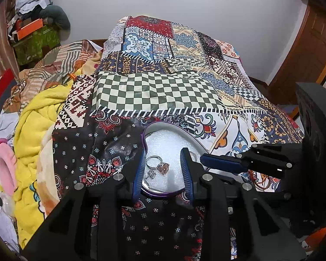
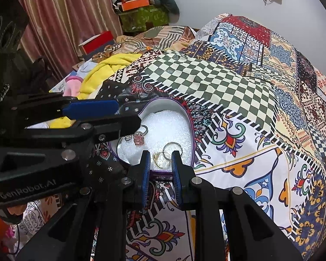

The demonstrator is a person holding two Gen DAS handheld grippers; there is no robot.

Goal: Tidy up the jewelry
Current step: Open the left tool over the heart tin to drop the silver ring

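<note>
Rings lie on white foam inside a purple-rimmed heart-shaped box [image 2: 190, 128] on the patchwork bedspread [image 1: 154, 91]: a silver ring with a pink stone [image 1: 159, 164] at the left, a gold band [image 2: 160, 159] and a silver band [image 2: 173, 146] at the near right. The left gripper [image 1: 164, 167] stands wide open around the pink-stone ring, holding nothing. The right gripper [image 2: 161, 162] is half open around the gold band, not clamped. Closing carelessly could flick a ring out, because the box sits on soft bedding.

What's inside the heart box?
White foam lines the heart box. On it lie a pink-stone ring, a small silver piece and plain rings. The left gripper hides part of the foam.
</note>
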